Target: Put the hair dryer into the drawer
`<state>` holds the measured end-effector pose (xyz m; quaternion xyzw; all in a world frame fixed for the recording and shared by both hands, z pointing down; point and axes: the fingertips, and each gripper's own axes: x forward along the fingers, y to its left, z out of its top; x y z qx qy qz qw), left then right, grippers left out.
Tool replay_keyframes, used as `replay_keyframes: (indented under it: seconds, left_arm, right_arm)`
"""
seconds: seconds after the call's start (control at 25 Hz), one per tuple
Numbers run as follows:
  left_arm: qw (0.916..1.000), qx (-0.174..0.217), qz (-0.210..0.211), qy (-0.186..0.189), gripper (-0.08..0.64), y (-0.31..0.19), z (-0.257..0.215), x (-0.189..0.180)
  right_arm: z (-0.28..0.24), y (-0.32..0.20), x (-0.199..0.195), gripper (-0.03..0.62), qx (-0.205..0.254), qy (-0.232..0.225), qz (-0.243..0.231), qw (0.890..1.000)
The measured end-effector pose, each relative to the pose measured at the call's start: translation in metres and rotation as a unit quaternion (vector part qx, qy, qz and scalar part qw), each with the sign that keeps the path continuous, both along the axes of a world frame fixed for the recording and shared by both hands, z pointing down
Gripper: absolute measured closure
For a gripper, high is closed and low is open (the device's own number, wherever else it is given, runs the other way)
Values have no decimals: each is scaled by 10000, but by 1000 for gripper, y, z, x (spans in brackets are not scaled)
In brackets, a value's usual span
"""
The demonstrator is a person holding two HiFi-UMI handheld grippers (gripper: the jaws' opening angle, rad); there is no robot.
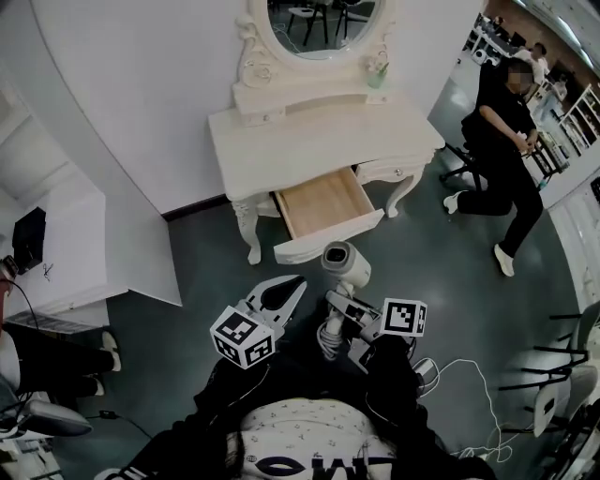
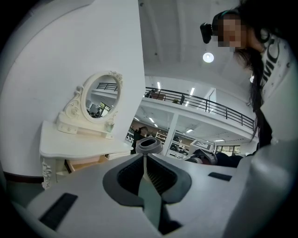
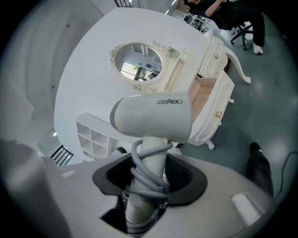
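Observation:
My right gripper [image 1: 341, 306] [image 3: 148, 180] is shut on the handle of the white hair dryer [image 1: 345, 260] [image 3: 153, 118]. The dryer's grey cord is wound round that handle. The dryer stands upright just in front of the open wooden drawer [image 1: 323, 202] [image 3: 205, 93] of the white vanity table [image 1: 281, 141]. My left gripper [image 1: 298, 281] [image 2: 145, 160] is to the left of the dryer, shut with nothing in it. In the left gripper view the dryer's nozzle end [image 2: 149, 145] shows just past the jaw tips, with the drawer [image 2: 86, 162] to the left.
An oval mirror [image 1: 323, 23] stands on the vanity top. A person in dark clothes [image 1: 502, 141] is at the right by a chair. A white cabinet [image 1: 75, 244] is at the left. A white cable [image 1: 469, 375] lies on the floor, near chairs [image 1: 562, 375].

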<state>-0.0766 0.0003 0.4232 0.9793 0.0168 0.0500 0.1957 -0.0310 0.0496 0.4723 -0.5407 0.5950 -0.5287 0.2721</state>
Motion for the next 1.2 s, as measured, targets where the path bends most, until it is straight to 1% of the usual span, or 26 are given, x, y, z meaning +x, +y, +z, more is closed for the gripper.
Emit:
replay_keyframes:
  seconds: [0.12,0.24,0.4,0.48,0.56,0.72,0.88,1.0,1.12,1.2]
  left_arm:
    - [9999,-19,-109,54,560,-16,3,13]
    - [9996,-87,-242,149,560,-38,4,39]
    - [9981,-84,-607,114,560,-72,2,74]
    - [9968,-118,-787,113,561,-84,-2,91]
    - [9953,-166,-955,74,560,-95,-1,107]
    - [9918,-232,-1248,-166,561,-110,11,128]
    - [9868,-231,-1569,-338,560,-126,17,140]
    - [9833,-206,-1764,-401,560,-135,19,149]
    - [9796,-192,-1939,-484,561,-139,22,158]
    - [9769,-156,-2056,-560,560,-140,23,161]
  right_arm:
    - [6,-20,18,373,-16,-36,-177,9998]
    - [12,-44,44,373,-79,-46,-365,9993]
    - [19,-77,75,373,-188,-117,-801,9965]
    - [21,-89,91,373,-269,-78,-1015,9944]
    - [26,-101,109,373,-354,-4,-1217,9919]
    - [46,-119,139,373,-562,39,-1595,9856]
    - [67,-134,165,373,-747,38,-1973,9775]
    - [84,-144,183,373,-916,83,-2297,9689]
    - [102,-154,199,373,-1063,162,-2660,9580]
    - [113,-160,205,373,-1146,223,-2940,9486]
